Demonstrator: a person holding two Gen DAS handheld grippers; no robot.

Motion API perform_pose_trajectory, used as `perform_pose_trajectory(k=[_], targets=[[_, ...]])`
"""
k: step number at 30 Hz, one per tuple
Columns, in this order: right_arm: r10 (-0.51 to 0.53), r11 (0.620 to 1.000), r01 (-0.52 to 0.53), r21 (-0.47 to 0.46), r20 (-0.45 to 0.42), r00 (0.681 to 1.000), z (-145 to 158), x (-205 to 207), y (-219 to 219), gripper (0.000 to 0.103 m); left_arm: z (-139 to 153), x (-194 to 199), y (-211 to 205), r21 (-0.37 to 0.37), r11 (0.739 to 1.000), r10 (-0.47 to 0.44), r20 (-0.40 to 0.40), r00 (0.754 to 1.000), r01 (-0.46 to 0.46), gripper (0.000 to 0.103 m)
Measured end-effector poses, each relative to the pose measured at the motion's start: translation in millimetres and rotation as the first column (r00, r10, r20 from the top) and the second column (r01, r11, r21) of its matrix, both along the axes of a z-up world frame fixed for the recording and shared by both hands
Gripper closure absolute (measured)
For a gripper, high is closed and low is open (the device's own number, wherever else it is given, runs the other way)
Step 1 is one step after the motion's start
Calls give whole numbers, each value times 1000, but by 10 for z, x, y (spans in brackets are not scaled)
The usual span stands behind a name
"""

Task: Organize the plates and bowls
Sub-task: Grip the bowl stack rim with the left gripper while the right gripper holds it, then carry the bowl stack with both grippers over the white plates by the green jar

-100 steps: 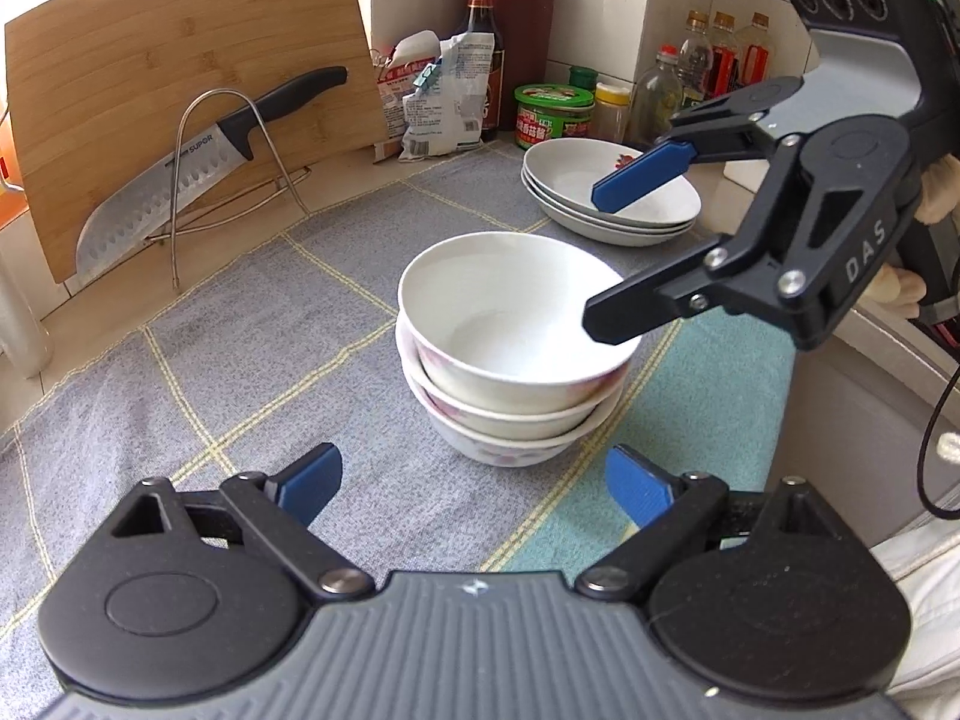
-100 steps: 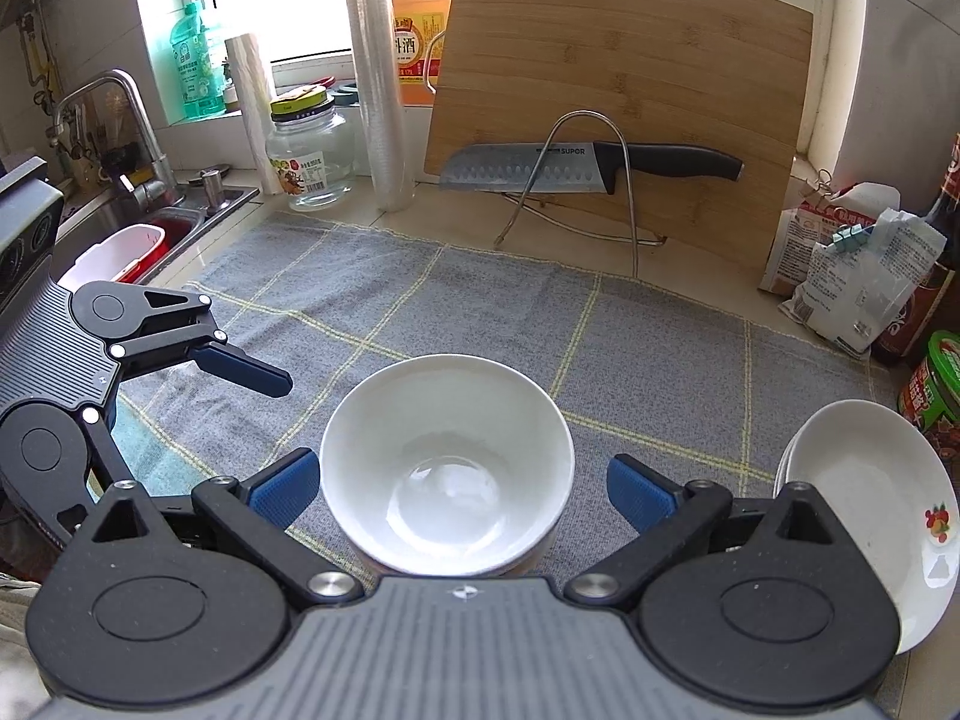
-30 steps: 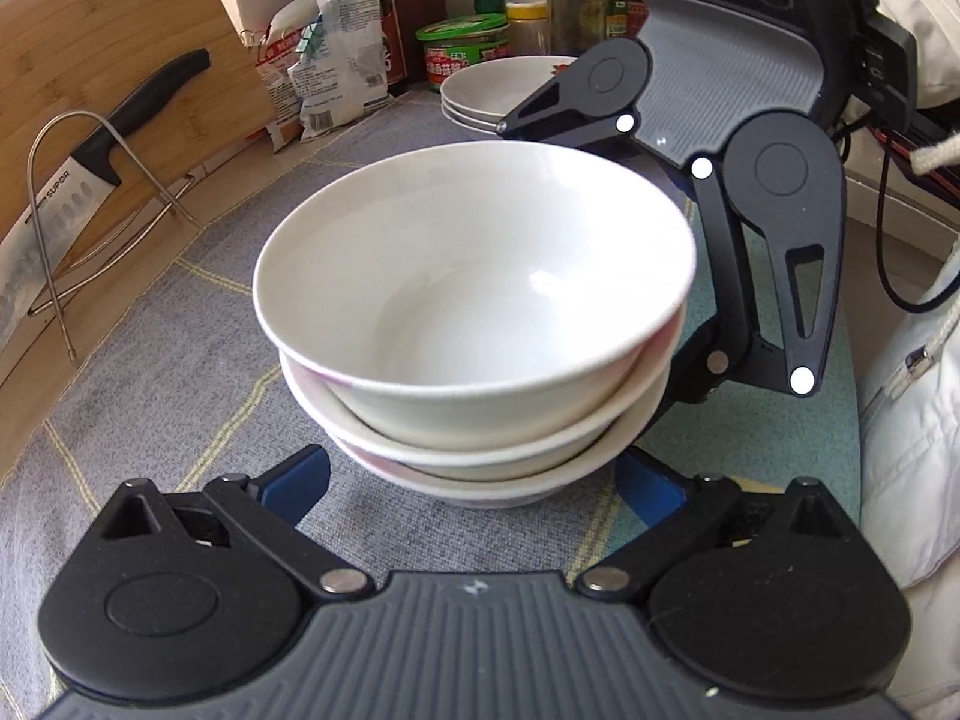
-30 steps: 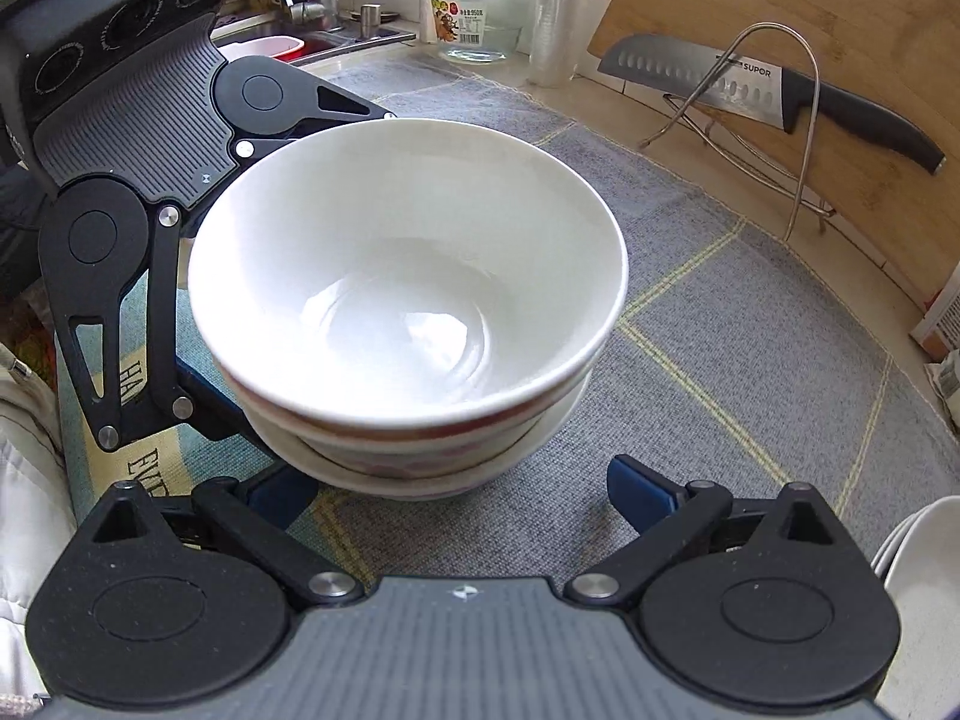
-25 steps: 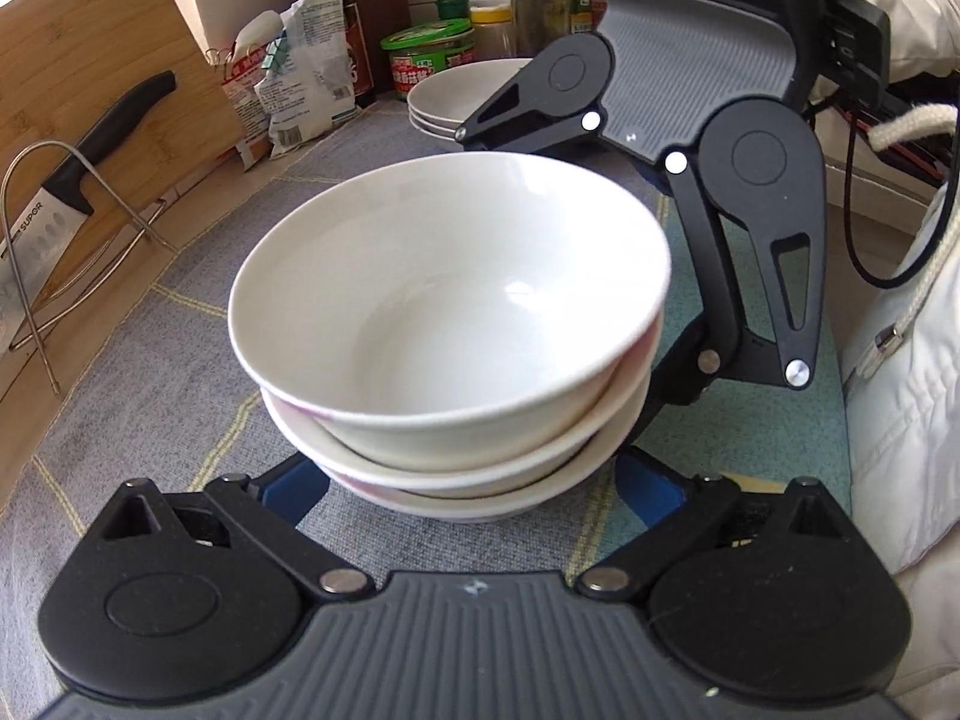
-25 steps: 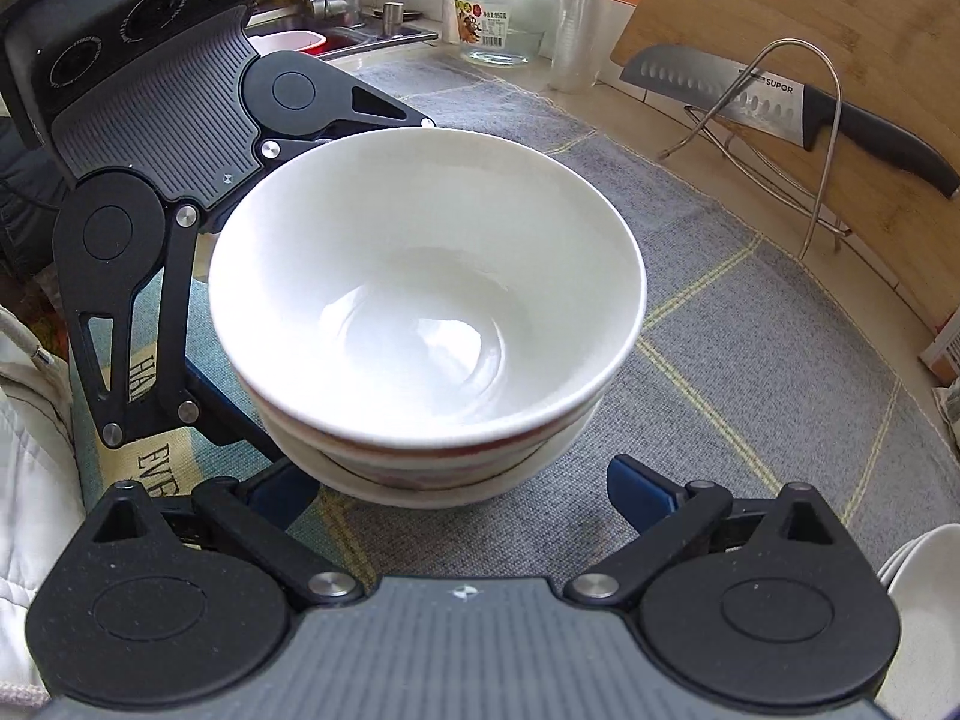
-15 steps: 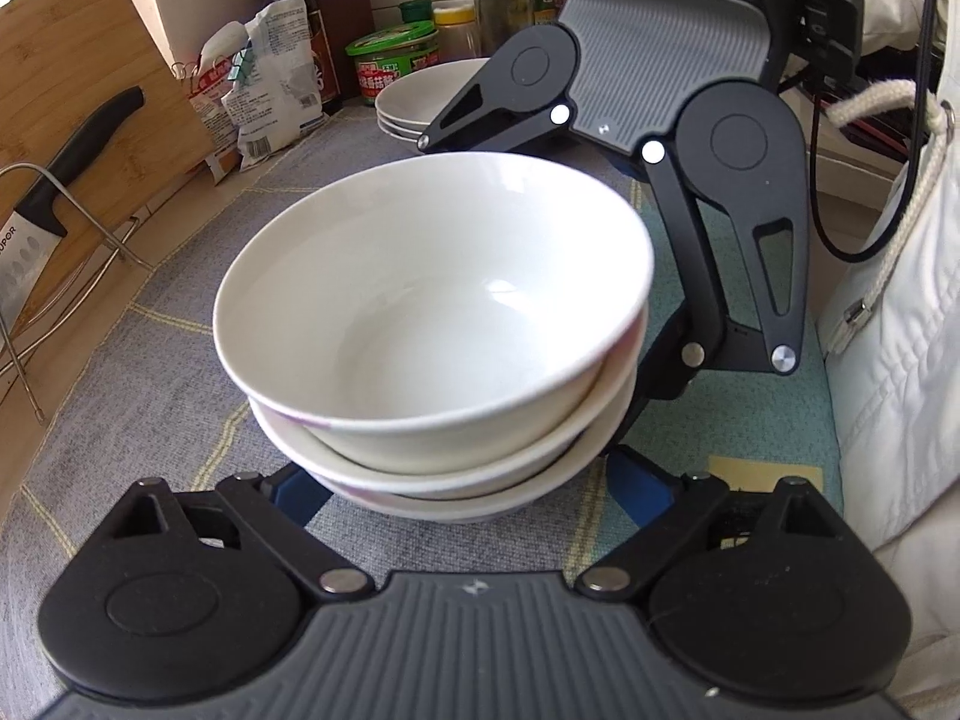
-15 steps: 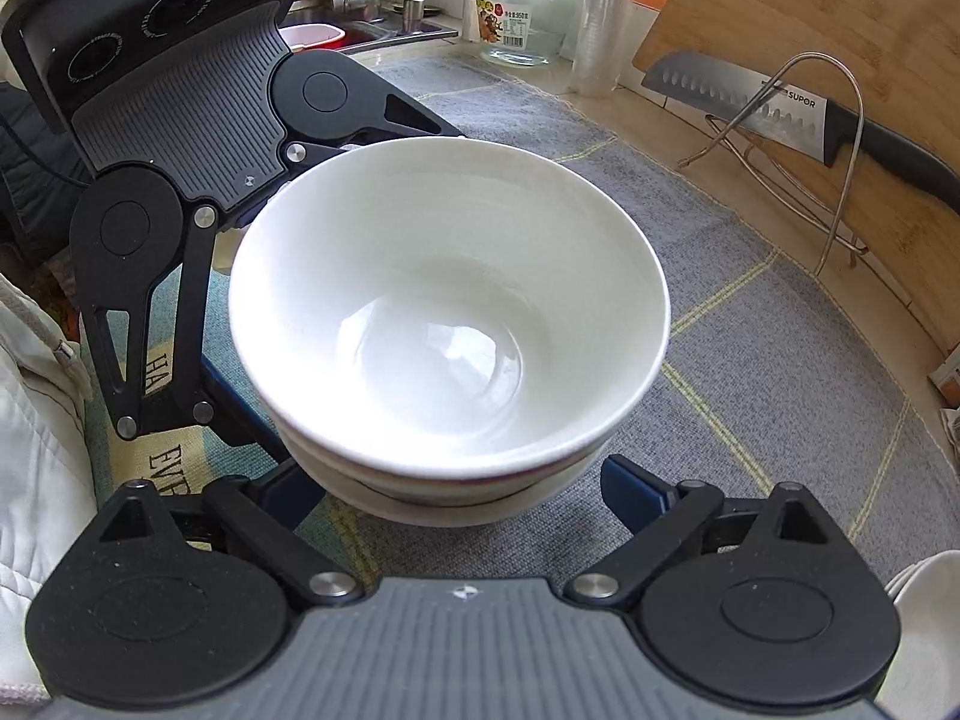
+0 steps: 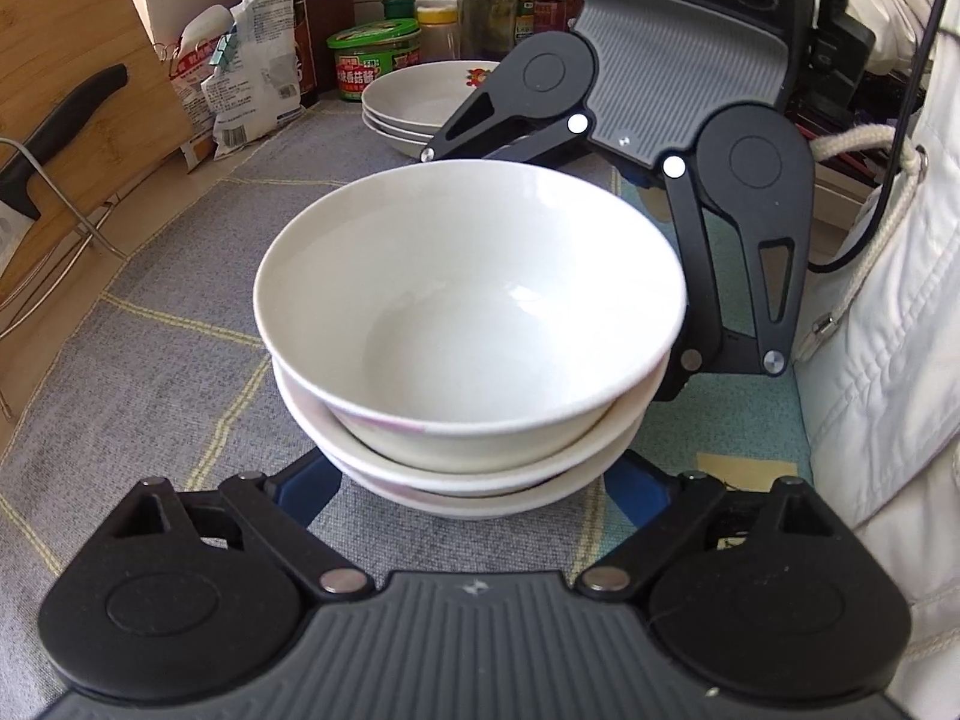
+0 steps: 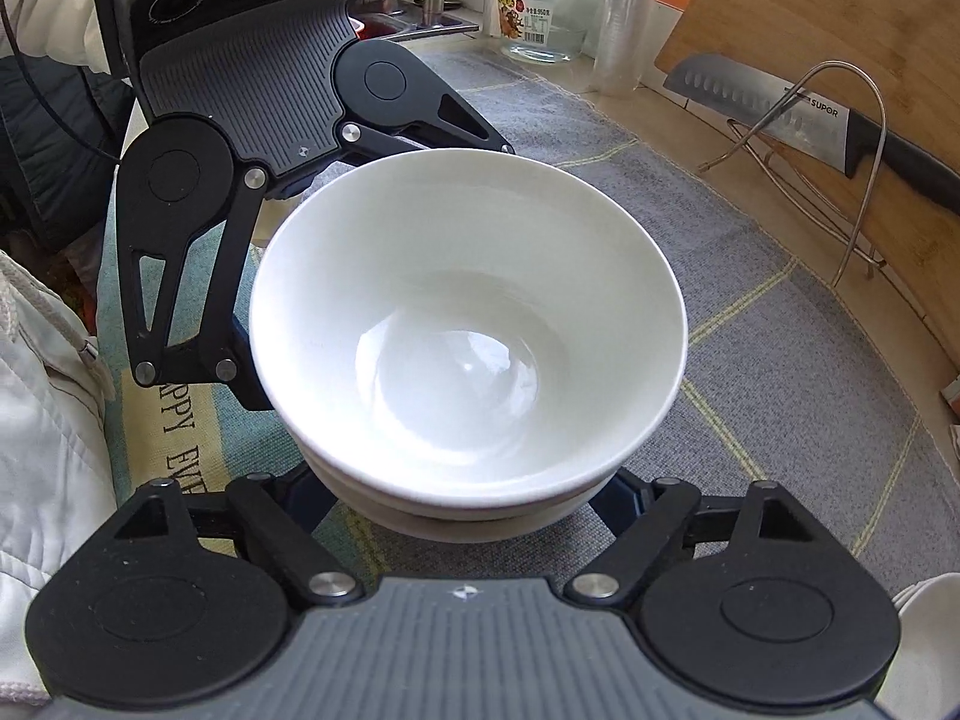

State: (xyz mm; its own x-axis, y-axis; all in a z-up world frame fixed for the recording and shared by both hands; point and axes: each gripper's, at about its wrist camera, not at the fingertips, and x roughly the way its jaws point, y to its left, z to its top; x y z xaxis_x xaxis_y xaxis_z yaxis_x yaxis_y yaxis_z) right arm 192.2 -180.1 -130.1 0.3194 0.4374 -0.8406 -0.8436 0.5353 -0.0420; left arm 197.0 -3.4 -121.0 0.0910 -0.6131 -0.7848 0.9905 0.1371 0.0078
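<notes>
Three white bowls (image 9: 474, 300) are nested in a stack on the grey checked cloth (image 9: 168, 372). My left gripper (image 9: 471, 480) straddles the stack's base from the near side. Its jaws are closing, and the blue pads (image 9: 306, 480) tuck under the rims against the bottom bowl. My right gripper (image 10: 465, 498) holds the same stack (image 10: 468, 324) from the opposite side. Its jaws are closing too, blue pads (image 10: 621, 498) against the lowest bowl. Each gripper's body (image 9: 678, 78) faces the other across the bowls. A stack of shallow plates (image 9: 420, 102) sits behind.
A cleaver on a wire rack (image 10: 798, 108) leans against a bamboo board (image 10: 840, 18). Jars, bottles and a food bag (image 9: 252, 78) line the back wall, and a glass jar (image 10: 543, 12) stands by the sink. A person's white jacket (image 9: 888, 312) is close by.
Both grippers' jaws have narrowed onto the base of the bowl stack. The left view has swung a little, bringing the plates and jars more into sight.
</notes>
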Motion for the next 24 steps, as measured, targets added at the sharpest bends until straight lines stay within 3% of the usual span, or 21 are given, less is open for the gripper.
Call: perform_pose_trajectory(k=[6,24], targets=[[10,1000,-10,-19,-4,1000,16,-2,6,17,4,7,-14,6,999,-35,-1,999,35,15],[12,999,-12,-36,-8,1000,32,14,24,18,20,79,-62,7,998,-59,-13,998,60,15]])
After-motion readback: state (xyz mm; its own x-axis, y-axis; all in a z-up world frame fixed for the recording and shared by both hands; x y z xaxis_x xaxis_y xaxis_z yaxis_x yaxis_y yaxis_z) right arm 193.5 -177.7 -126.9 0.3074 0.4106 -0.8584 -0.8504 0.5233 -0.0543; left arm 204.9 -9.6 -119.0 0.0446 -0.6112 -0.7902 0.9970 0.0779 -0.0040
